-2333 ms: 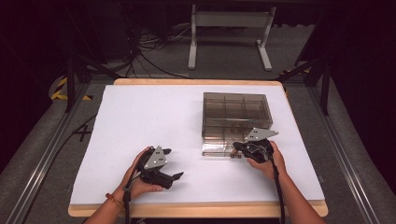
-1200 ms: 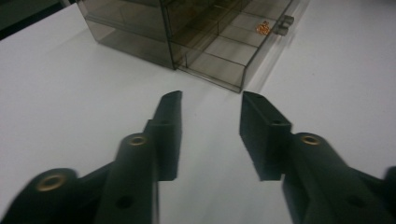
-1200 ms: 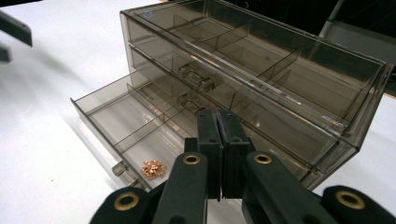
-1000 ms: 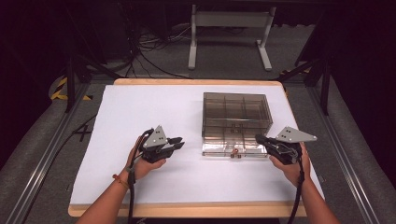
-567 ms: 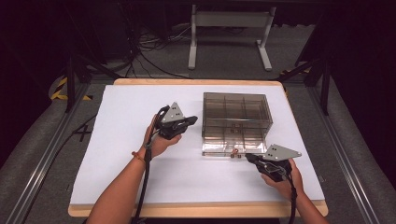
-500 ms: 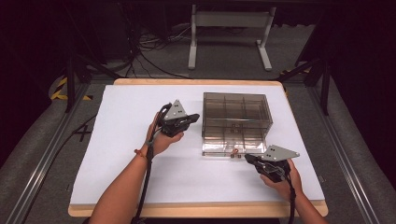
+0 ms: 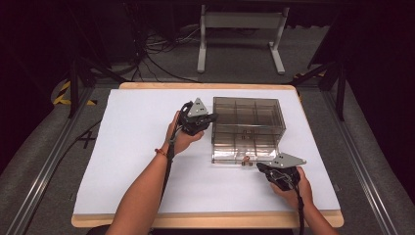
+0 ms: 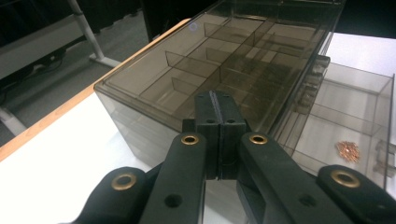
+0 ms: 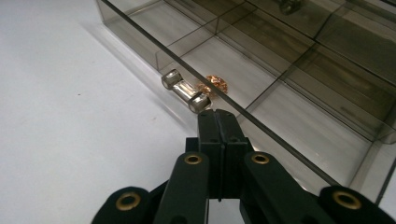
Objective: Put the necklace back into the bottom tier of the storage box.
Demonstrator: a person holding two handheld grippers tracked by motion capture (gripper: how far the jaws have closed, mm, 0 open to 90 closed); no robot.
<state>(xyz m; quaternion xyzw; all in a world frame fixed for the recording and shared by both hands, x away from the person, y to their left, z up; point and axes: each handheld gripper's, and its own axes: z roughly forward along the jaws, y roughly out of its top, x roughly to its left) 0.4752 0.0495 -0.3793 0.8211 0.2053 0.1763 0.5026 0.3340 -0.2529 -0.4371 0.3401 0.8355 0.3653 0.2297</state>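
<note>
A smoky see-through drawer box (image 7: 248,116) stands right of the table's middle, with its lowest drawer (image 7: 230,156) pulled out toward the person. My left gripper (image 7: 213,118) is shut and empty, its tips (image 8: 218,99) resting at the box's (image 8: 224,51) upper left edge. My right gripper (image 7: 260,168) is also shut and empty, low in front of the drawer. Its tips (image 9: 218,116) sit against the drawer's front wall (image 9: 261,128), just beside the clear handle (image 9: 185,91). A small pile of copper bits (image 9: 214,86) lies in the drawer behind the handle.
White paper (image 7: 132,147) covers the wooden table (image 7: 195,219). The box's upper drawers (image 8: 187,84) are divided into compartments. A dark floor, metal rails (image 7: 44,171), cables and a stand (image 7: 240,34) surround the table.
My left gripper has moved away from the person and to the right, up to the box's left side. My right gripper has dropped toward the person, ending in front of the open drawer.
</note>
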